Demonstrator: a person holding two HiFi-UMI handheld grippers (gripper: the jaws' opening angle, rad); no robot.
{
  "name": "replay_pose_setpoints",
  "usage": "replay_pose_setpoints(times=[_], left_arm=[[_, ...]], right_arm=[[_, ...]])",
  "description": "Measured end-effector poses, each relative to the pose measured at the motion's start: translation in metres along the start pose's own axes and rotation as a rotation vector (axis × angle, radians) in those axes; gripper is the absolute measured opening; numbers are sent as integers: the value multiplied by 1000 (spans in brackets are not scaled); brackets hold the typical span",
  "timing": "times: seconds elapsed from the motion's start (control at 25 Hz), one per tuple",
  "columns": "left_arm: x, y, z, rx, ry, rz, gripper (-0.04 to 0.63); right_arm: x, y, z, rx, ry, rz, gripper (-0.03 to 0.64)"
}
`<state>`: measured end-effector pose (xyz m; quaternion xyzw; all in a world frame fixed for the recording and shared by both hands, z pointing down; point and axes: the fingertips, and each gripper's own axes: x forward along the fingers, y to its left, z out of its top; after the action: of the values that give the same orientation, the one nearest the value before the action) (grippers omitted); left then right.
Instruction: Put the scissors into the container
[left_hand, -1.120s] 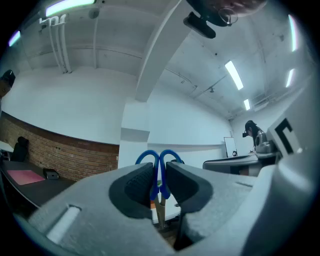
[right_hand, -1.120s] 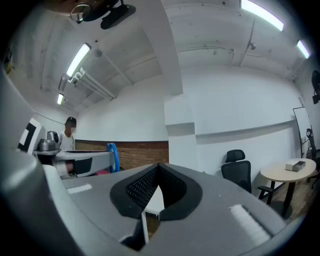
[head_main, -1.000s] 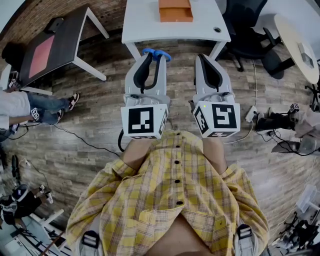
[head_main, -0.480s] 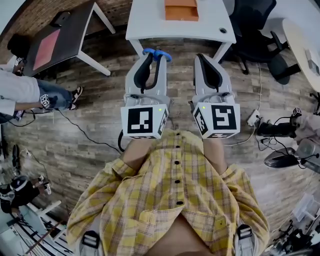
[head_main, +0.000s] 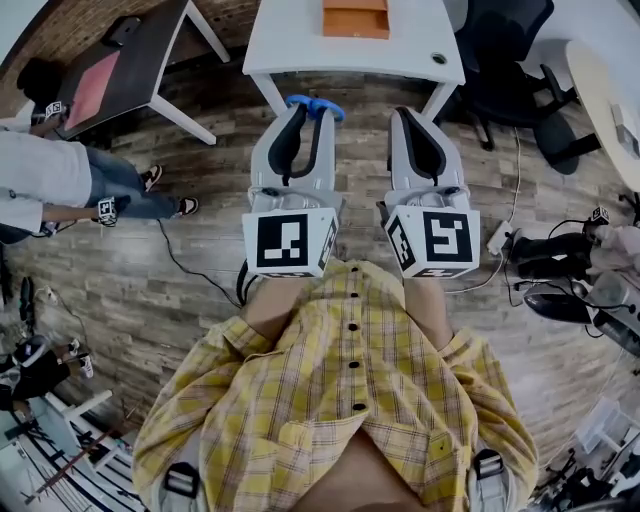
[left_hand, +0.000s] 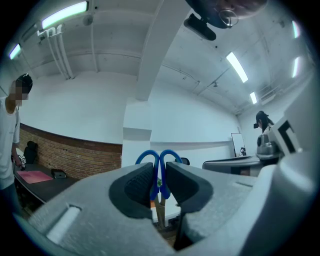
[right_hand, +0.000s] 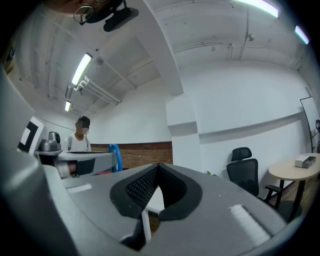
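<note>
Pinched between the padded jaws of the grey left gripper (left_hand: 159, 184): blue-handled scissors (left_hand: 159, 165), with both handle loops poking out past the jaw tips. Closed down to the width of the handles and pressing on them from both sides.

From the head view, visible as a blue double loop of the scissors (head_main: 314, 106) at the tip of the left gripper (head_main: 306, 118), held in the air over the wood-plank floor (head_main: 200, 250), just short of the near edge of the white rectangular table (head_main: 290, 45). Not in the orange rectangular container (head_main: 355, 18), resting toward the far side of that table and well apart from the scissors.

Just beside, level with the left one: the grey right gripper (head_main: 407, 118). Fully closed, with ribbed black pads meeting at the tips and nothing between them in the right gripper view (right_hand: 159, 169).

Nearer the body: a yellow plaid shirt (head_main: 350, 400).

Further out: a dark table with a red mat (head_main: 110, 75) at upper left, a person in a white top and jeans (head_main: 60, 185) at the left edge, and a black office chair (head_main: 500, 70) right of the white table.
</note>
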<state>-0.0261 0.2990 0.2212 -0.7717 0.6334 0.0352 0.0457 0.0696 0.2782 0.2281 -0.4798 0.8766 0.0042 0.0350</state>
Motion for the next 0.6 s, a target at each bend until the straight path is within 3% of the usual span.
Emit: replay_pose_setpoints(times=[0.36, 0.6], left_arm=[[1, -16, 2, 18, 2, 20, 86], [25, -14, -20, 4, 19, 24, 86]], right_arm=[[-7, -17, -1, 30, 3, 0, 2], [13, -35, -19, 37, 20, -2, 2]])
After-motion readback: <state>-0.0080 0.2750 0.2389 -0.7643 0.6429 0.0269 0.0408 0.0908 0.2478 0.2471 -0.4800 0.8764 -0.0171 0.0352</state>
